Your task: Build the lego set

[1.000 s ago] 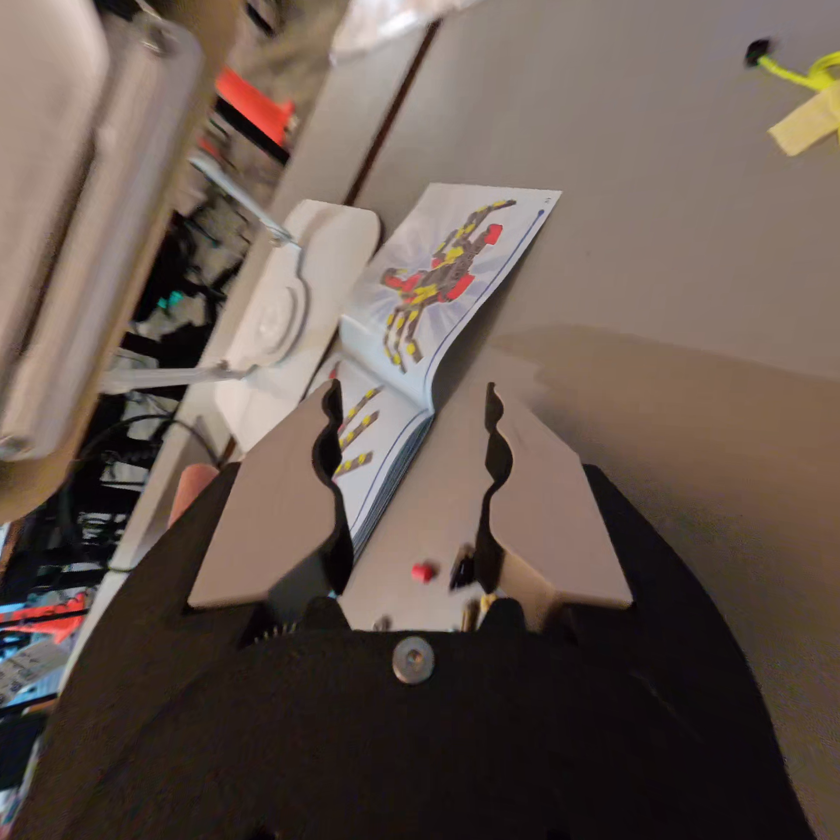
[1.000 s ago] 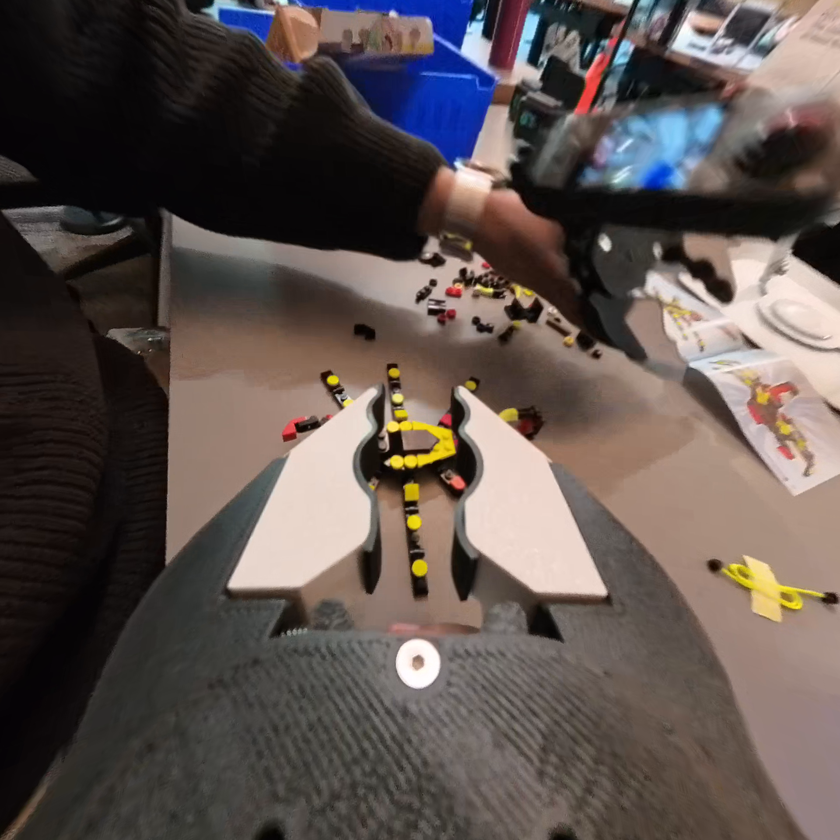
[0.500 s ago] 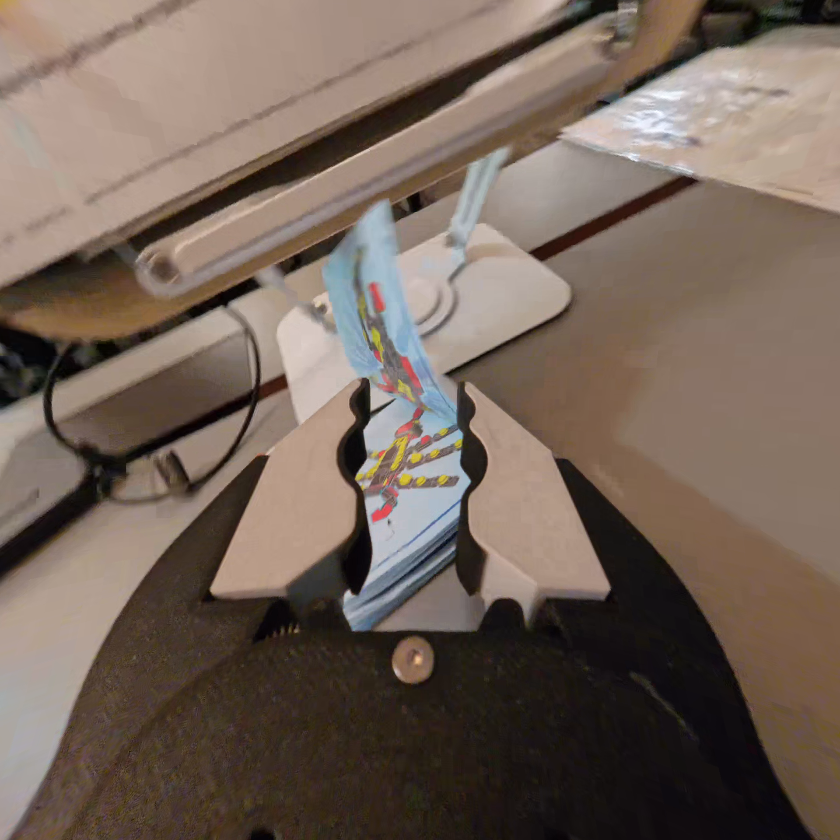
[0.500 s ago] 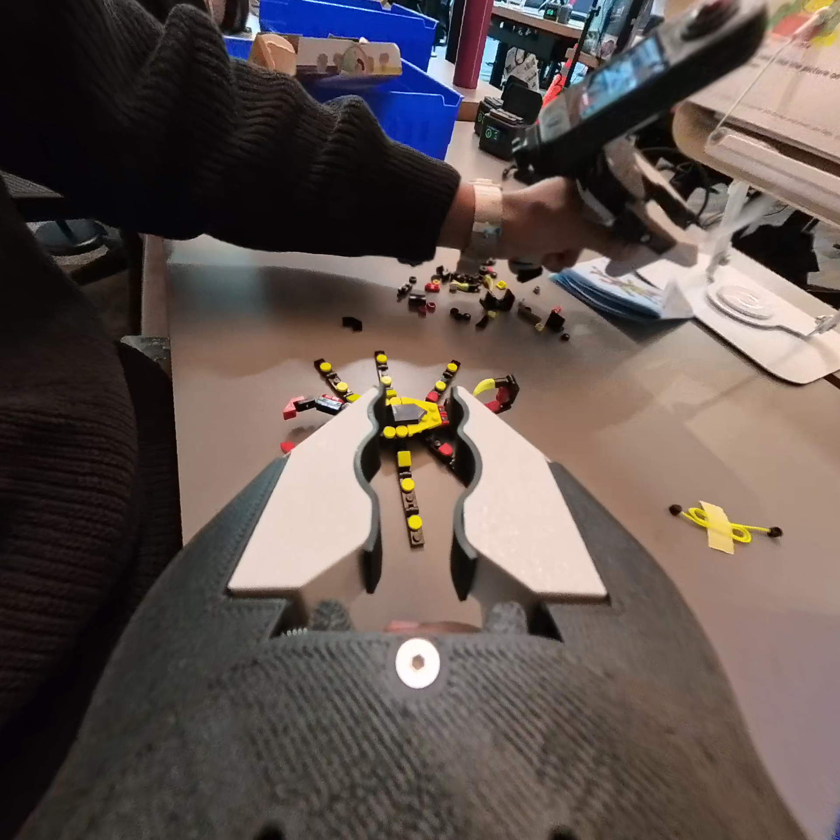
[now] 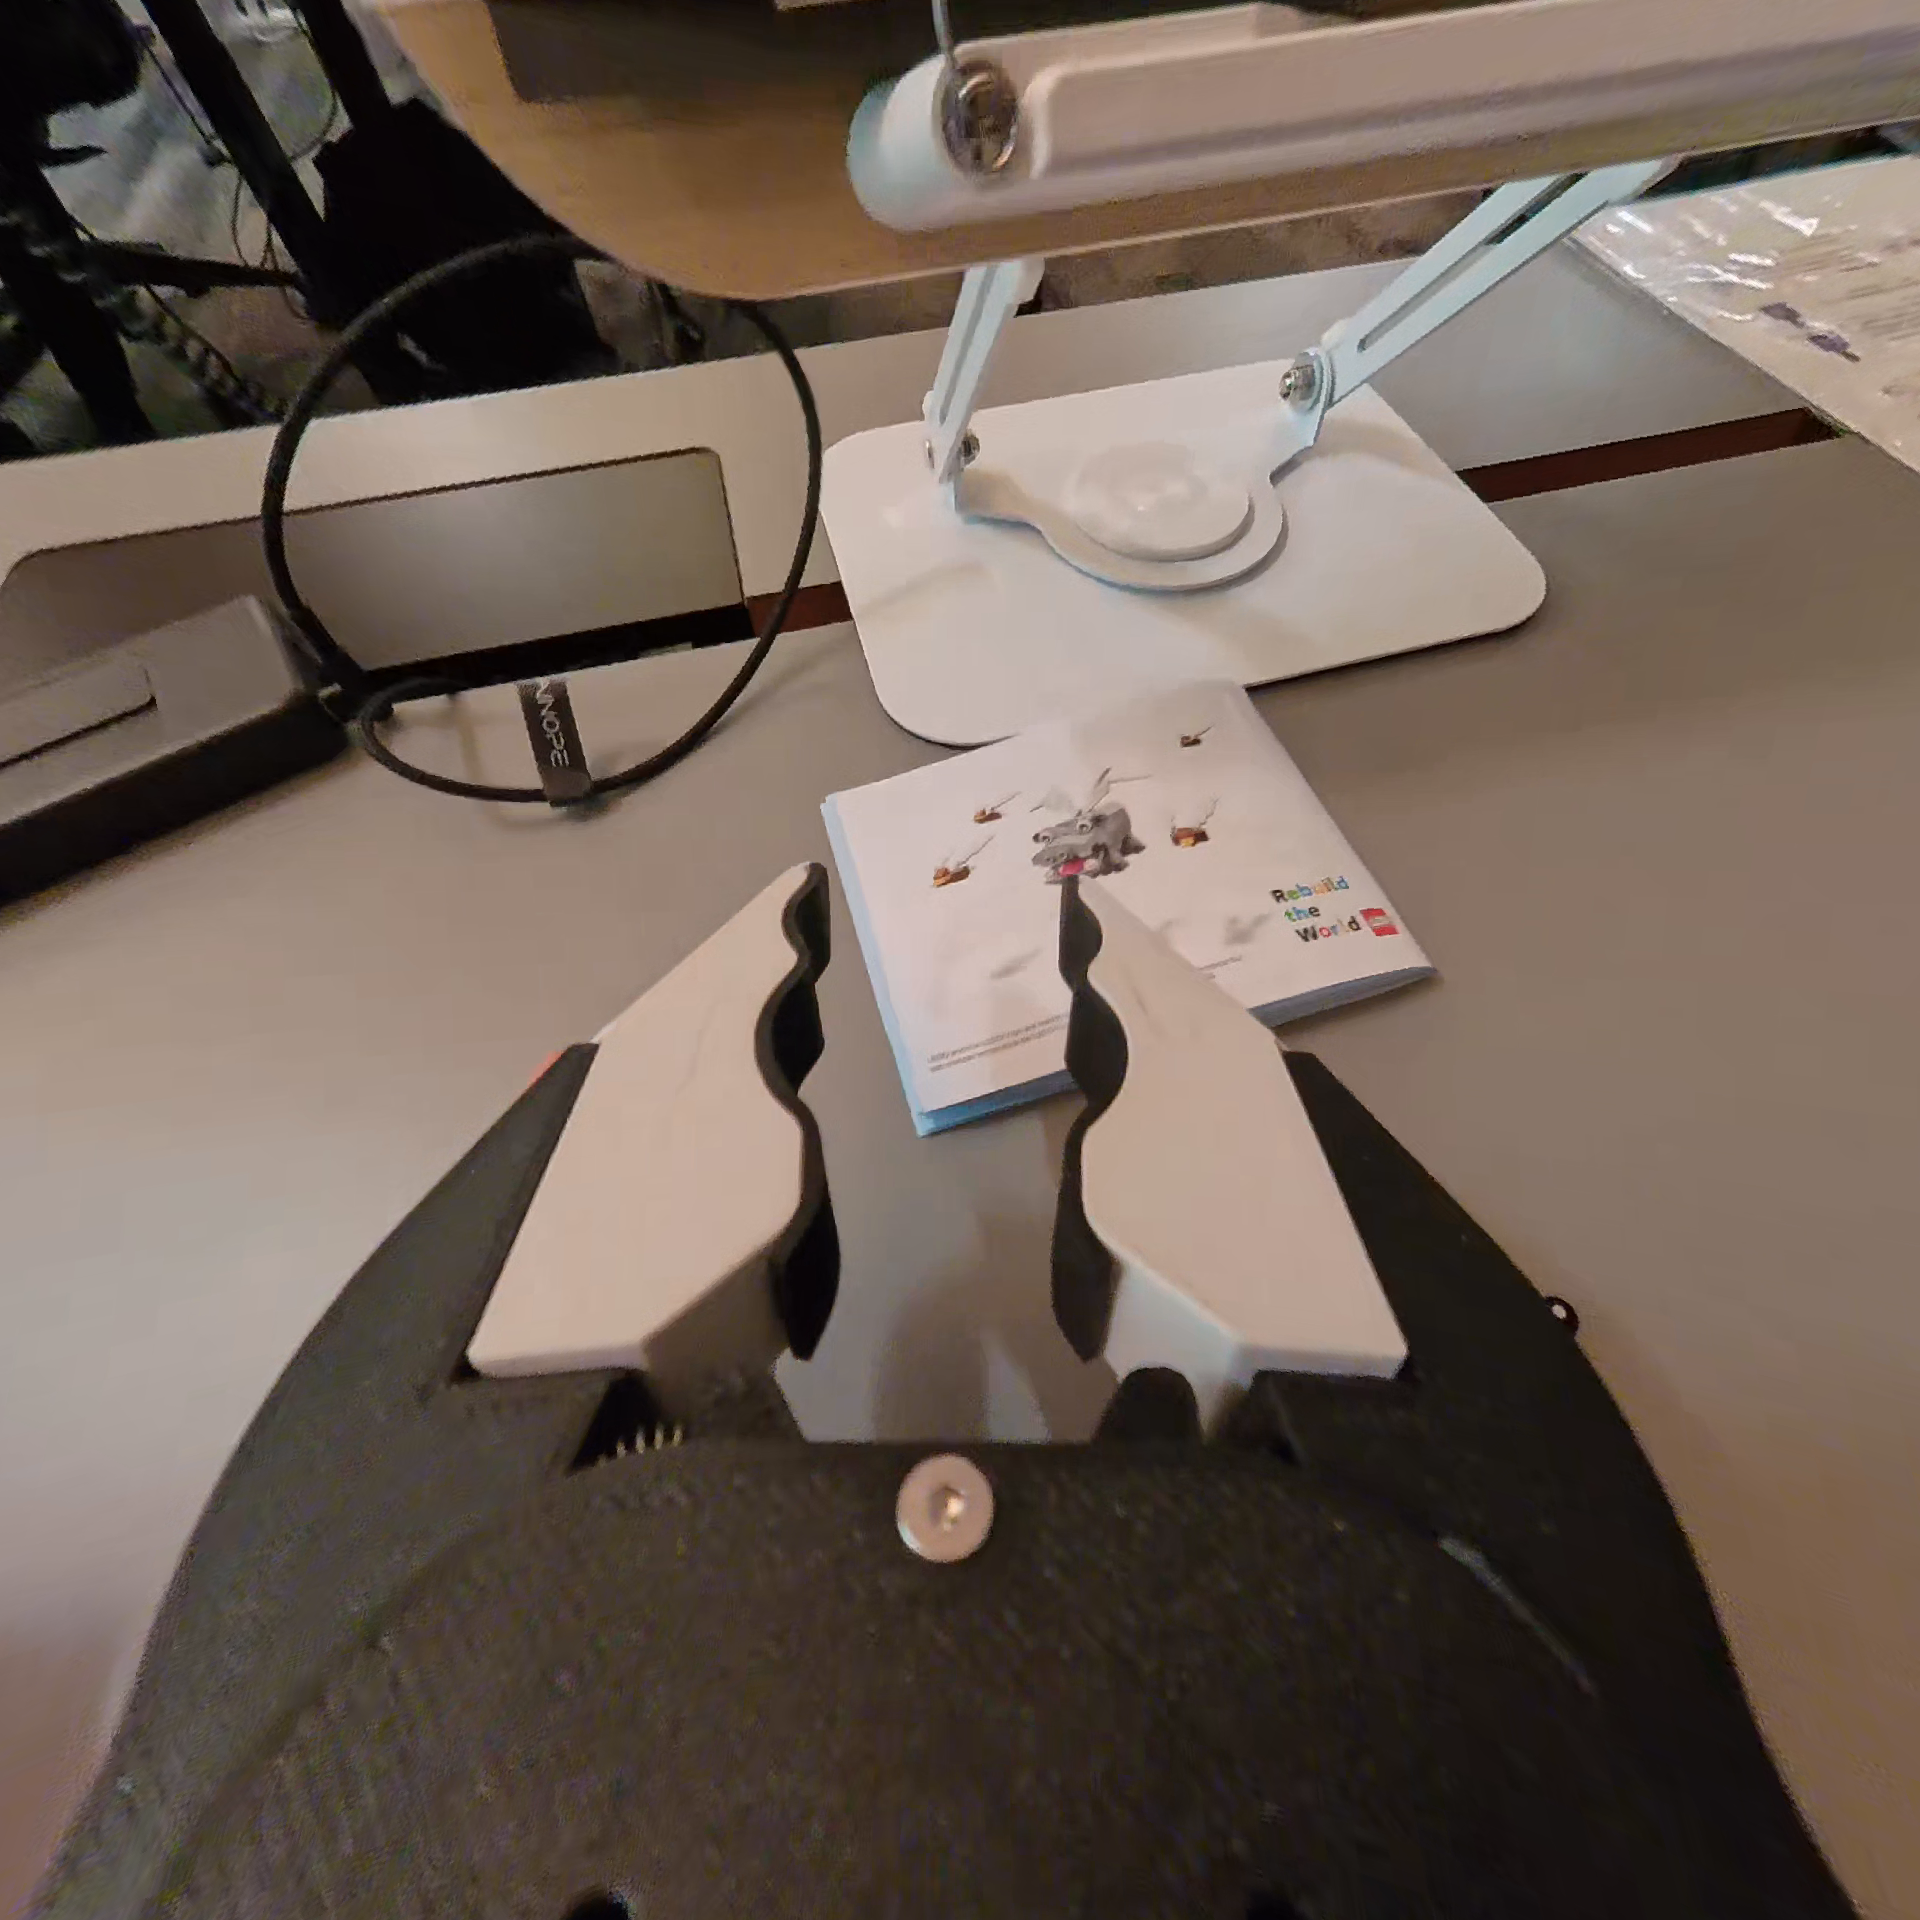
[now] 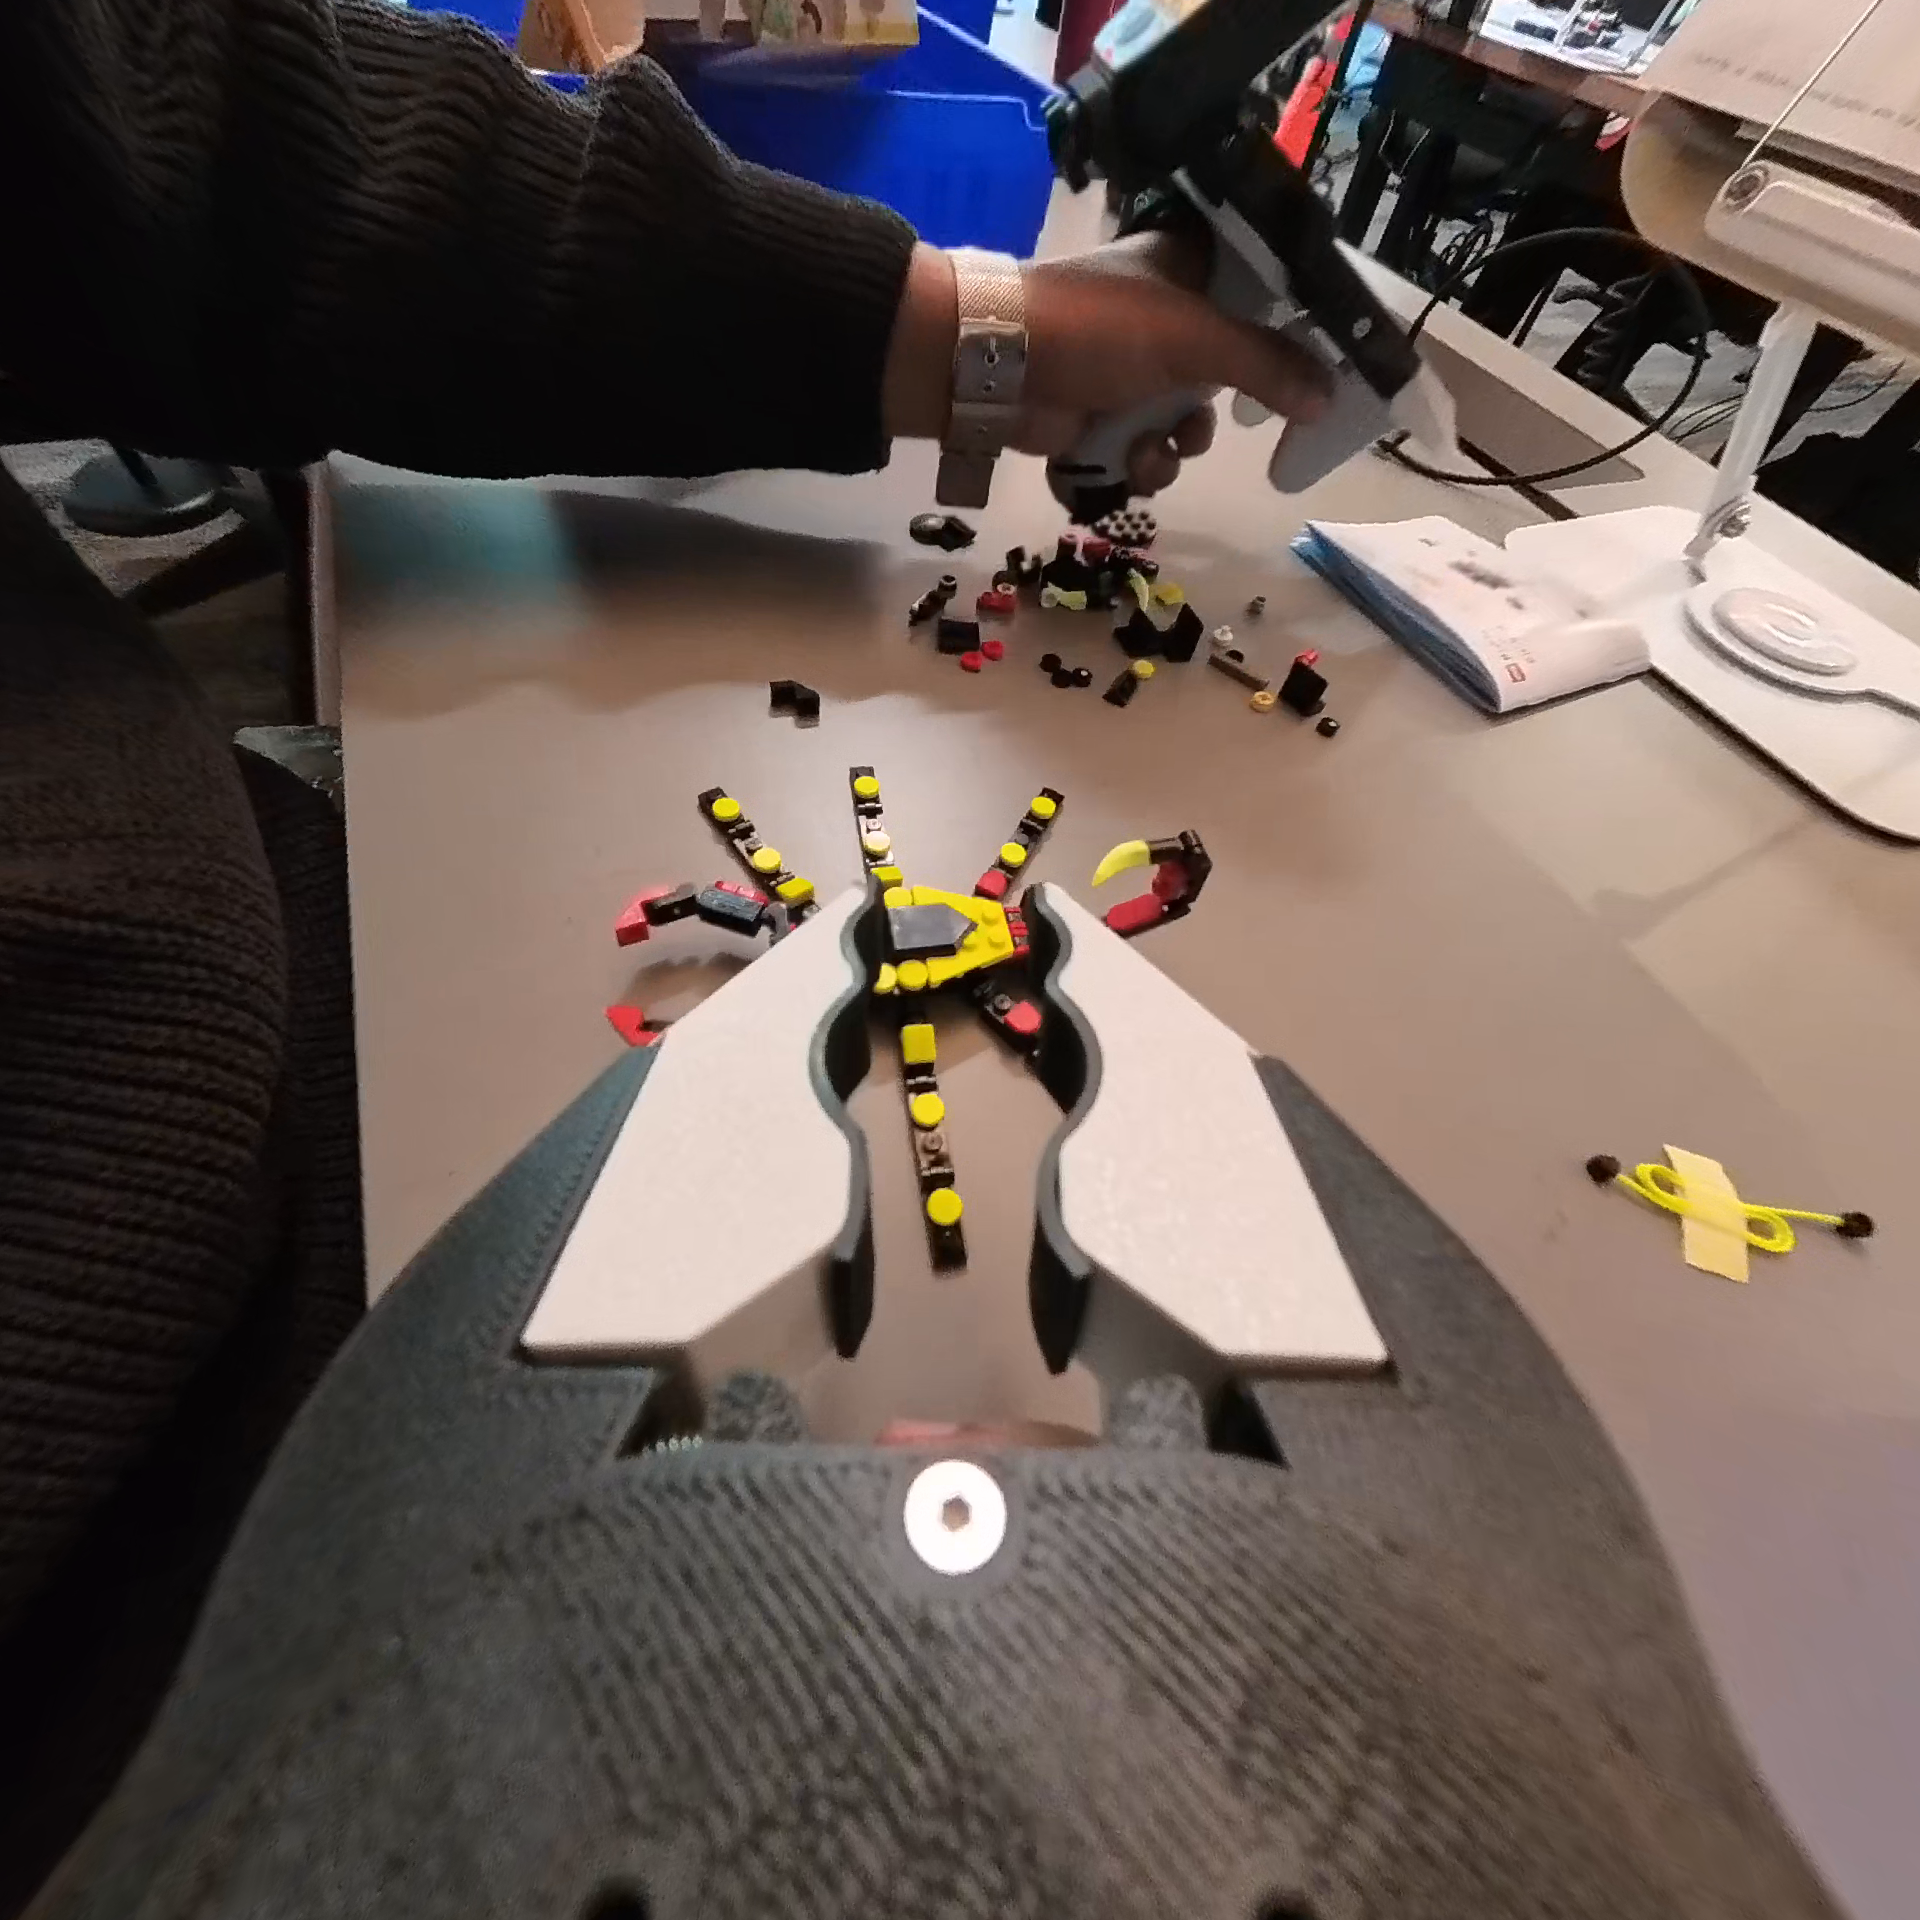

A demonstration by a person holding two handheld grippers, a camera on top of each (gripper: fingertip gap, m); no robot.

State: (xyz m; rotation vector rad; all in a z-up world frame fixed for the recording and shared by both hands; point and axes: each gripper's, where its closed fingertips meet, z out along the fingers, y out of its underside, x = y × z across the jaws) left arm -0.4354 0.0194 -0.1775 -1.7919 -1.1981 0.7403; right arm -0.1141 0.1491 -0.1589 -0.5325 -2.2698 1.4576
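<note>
My left gripper [image 5: 943, 894] is open and empty, hovering just above the near edge of a closed white booklet [image 5: 1143, 790] that lies flat on the grey table [image 5: 312, 1039]. My right gripper [image 6: 951, 914] is shut on the yellow body of a black, yellow and red brick creature [image 6: 977, 951], whose legs spread over the table. In the right wrist view a hand holds the left gripper [image 6: 1361, 436] above the booklet [image 6: 1455, 603].
A white stand base [image 5: 1174, 561] sits just behind the booklet, with its arm overhead. A black cable loop [image 5: 540, 520] lies at the left. Several loose bricks [image 6: 1101, 603] lie beyond the creature. A yellow elastic under tape [image 6: 1725, 1210] lies at the right. The tips of one gripper are about 35 cm away from the tips of the other. To the yellow elastic under tape [image 6: 1725, 1210]: right tips about 20 cm, left tips about 30 cm.
The booklet was open, a page stood up between my left fingers, and now it lies closed. The left jaws narrowed, then widened, and hold nothing. The right gripper kept its hold.
</note>
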